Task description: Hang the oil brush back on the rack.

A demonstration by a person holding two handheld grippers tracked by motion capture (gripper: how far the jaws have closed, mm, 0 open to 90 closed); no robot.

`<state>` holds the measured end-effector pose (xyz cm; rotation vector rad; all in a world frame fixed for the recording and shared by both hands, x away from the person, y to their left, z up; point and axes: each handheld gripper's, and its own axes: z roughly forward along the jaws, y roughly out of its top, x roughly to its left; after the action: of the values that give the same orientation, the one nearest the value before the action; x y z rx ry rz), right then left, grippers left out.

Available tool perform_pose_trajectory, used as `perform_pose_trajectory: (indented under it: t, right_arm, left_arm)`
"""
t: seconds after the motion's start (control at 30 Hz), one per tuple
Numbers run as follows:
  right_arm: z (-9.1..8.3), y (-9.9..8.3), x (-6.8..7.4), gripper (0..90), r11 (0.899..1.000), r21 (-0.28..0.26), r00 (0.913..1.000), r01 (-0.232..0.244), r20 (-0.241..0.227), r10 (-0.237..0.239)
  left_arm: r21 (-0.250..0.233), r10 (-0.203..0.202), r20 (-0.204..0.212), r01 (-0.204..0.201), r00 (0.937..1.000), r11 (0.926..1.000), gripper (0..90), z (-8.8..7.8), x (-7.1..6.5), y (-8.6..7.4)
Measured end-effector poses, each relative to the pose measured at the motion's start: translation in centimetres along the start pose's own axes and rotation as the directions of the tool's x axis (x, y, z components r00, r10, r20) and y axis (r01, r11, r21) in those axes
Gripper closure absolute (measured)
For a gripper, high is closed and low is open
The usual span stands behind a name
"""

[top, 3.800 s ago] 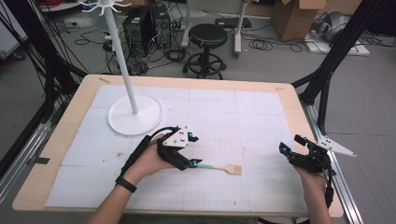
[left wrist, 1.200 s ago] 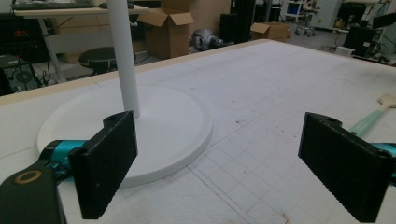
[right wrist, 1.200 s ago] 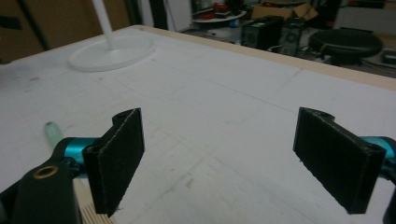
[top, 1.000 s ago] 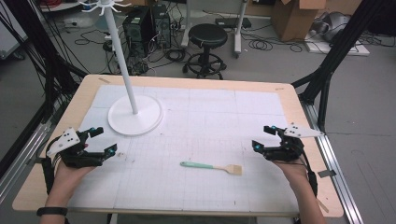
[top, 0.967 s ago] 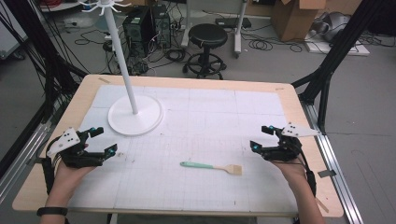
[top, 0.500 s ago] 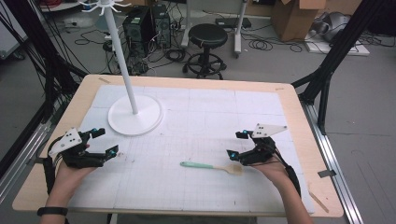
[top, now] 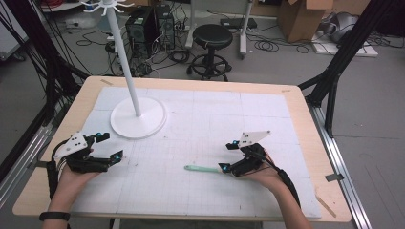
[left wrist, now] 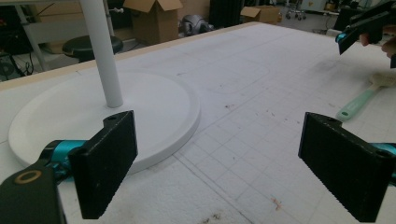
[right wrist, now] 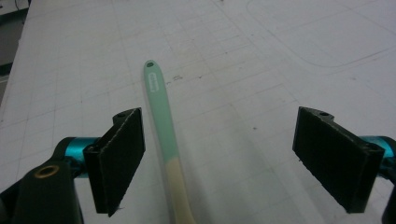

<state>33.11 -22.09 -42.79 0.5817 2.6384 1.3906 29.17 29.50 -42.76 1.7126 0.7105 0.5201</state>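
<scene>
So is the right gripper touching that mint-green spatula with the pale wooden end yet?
Apart. In the right gripper view the open right gripper straddles the spatula, with bare mat between it and each jaw.

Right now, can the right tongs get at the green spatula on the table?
Probably yes. The right tongs hang open right over the spatula, whose handle runs between the two pads, closer to one. Nothing lies on the mat around it; the left tongs are well off.

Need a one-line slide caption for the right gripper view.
Right gripper, jaws wide open, poised over the mint-handled spatula lying flat on the gridded white mat.
</scene>
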Motion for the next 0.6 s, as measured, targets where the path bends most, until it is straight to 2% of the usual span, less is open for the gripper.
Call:
perform_pose_trajectory:
  t: [0.13, 0.2, 0.4, 0.47, 0.6]
  right_arm:
    - [0.7, 0.1, 0.4, 18.2, 1.000, 0.025, 0.9998, 0.010, -0.016, -0.010]
    - [1.1, 0.1, 0.6, 20.5, 0.999, 0.044, 0.9989, 0.028, -0.039, -0.026]
    - [2.2, 0.0, 1.3, 26.4, 0.992, 0.103, 0.9959, 0.071, -0.063, -0.064]
    - [2.4, 0.0, 1.5, 32.0, 0.989, 0.118, 0.9936, 0.088, -0.081, -0.079]
    - [2.5, -0.1, 1.6, 40.7, 0.983, 0.141, 0.9912, 0.114, -0.084, -0.102]
  left_arm:
    - [0.000, 0.003, -0.003, -0.003, 1.0000, 1.0000, 12.3, -0.1, 0.0, 0.0]
    - [0.000, 0.004, 0.001, -0.004, 1.0000, 1.0000, 12.3, -0.1, 0.1, 0.0]
    - [-0.001, 0.003, 0.004, -0.003, 1.0000, 1.0000, 12.3, -0.1, 0.1, 0.0]
    - [-0.002, 0.003, 0.003, -0.003, 1.0000, 1.0000, 12.3, -0.1, 0.1, 0.0]
    - [-0.004, 0.010, 0.005, -0.010, 0.9999, 0.9999, 12.3, -0.1, 0.0, 0.0]
